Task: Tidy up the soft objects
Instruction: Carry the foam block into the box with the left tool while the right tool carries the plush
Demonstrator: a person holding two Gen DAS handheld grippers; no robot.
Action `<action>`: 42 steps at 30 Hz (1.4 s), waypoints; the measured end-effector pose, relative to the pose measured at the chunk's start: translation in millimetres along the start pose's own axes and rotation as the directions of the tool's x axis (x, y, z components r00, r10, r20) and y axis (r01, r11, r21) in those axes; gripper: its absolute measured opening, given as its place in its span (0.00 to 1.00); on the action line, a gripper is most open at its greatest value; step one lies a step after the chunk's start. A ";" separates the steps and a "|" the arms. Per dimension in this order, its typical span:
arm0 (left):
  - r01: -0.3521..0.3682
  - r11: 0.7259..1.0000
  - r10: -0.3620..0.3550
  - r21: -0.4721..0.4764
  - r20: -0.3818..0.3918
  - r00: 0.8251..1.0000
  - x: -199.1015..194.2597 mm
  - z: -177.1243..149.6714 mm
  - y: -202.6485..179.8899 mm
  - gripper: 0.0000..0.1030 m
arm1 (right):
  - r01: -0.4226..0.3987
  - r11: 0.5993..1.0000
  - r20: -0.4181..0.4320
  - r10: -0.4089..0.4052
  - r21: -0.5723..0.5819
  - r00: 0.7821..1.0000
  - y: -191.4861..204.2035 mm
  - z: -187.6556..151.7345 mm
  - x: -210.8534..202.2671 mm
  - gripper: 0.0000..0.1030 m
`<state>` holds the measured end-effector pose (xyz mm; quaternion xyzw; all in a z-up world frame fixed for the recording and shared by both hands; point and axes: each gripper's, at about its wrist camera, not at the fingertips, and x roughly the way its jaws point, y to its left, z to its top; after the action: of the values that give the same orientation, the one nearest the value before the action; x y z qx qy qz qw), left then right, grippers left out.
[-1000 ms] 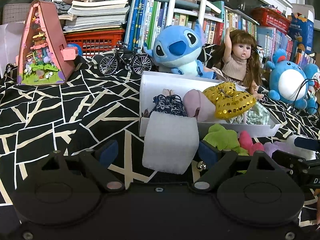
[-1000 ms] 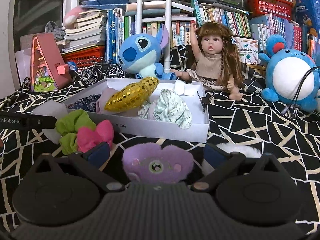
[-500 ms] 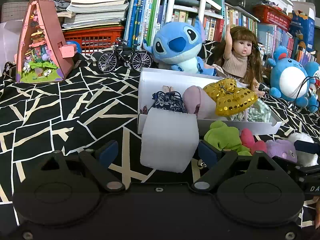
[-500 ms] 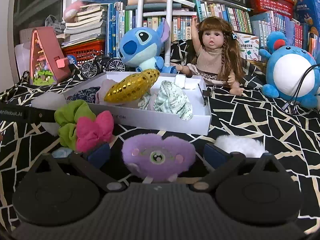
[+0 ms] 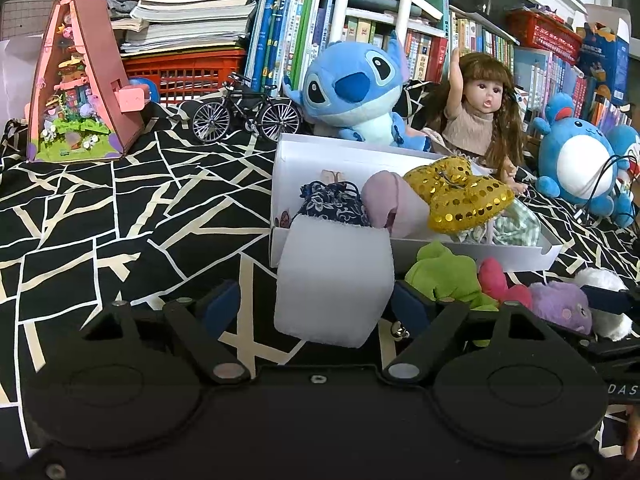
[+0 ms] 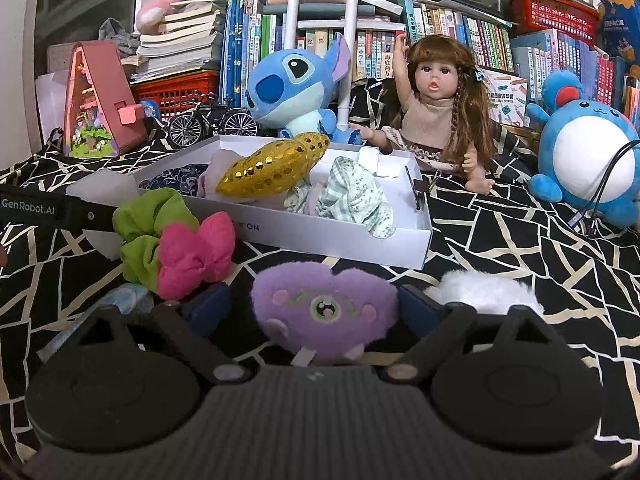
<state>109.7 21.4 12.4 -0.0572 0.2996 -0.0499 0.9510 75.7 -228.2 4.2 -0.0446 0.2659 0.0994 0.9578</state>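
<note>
A white foam block (image 5: 334, 280) stands on the black patterned cloth between the fingers of my left gripper (image 5: 316, 308). Its jaws are closing; the right pad is at the block's edge and the left pad still shows a gap. My right gripper (image 6: 313, 308) straddles a purple plush heart (image 6: 324, 308); its jaws are closing too, with a gap at the left pad. Just beyond lies a white box (image 6: 340, 240) holding a gold sequin bow (image 6: 272, 168), a navy pouch (image 5: 334, 204) and green cloth. A green scrunchie (image 6: 144, 232) and a pink bow (image 6: 192, 252) lie before the box.
A white fluffy ball (image 6: 480, 292) lies right of the right gripper. Behind the box sit a blue plush (image 5: 352, 92), a doll (image 6: 436, 120) and a round blue plush (image 6: 588, 152). A toy bicycle (image 5: 248, 116) and a pink triangular house (image 5: 80, 84) stand back left, before bookshelves.
The fingers of both grippers have drawn closer together around the foam block and the purple heart. Neither object has moved.
</note>
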 end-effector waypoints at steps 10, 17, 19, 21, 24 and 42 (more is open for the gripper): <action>0.015 1.000 -0.015 0.015 -0.003 1.000 -1.7 -0.3 -3.2 0.50 | 0.013 1.000 0.013 -0.013 -0.001 1.000 -0.7 0.6 -4.2 0.73; 0.036 0.999 -0.037 0.023 0.046 0.998 -17.2 14.5 -4.6 0.50 | -0.010 0.999 0.066 0.008 0.034 0.998 -1.6 13.7 -17.1 0.73; 0.039 0.999 -0.041 0.021 0.058 0.998 -20.4 21.3 -4.3 0.50 | -0.016 0.999 0.085 0.013 0.038 0.996 -2.8 21.5 -20.5 0.73; 0.044 0.999 -0.046 0.021 0.066 0.997 -22.6 30.0 -3.9 0.50 | -0.017 0.999 0.102 0.013 0.038 0.995 -4.4 30.1 -21.9 0.73; 0.055 0.998 -0.056 0.008 0.066 0.996 -21.1 44.8 -2.1 0.50 | -0.011 0.999 0.124 0.006 0.043 0.992 -9.3 45.5 -20.1 0.73; 0.132 0.991 -0.133 -0.022 -0.054 0.990 70.1 133.7 -8.2 0.50 | -0.032 0.971 0.053 0.020 0.235 0.998 -63.2 129.6 69.8 0.73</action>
<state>243.3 14.8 82.8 -0.0844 0.3218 -0.1119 0.9364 212.7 -260.3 80.8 0.0755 0.2523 0.0807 0.9613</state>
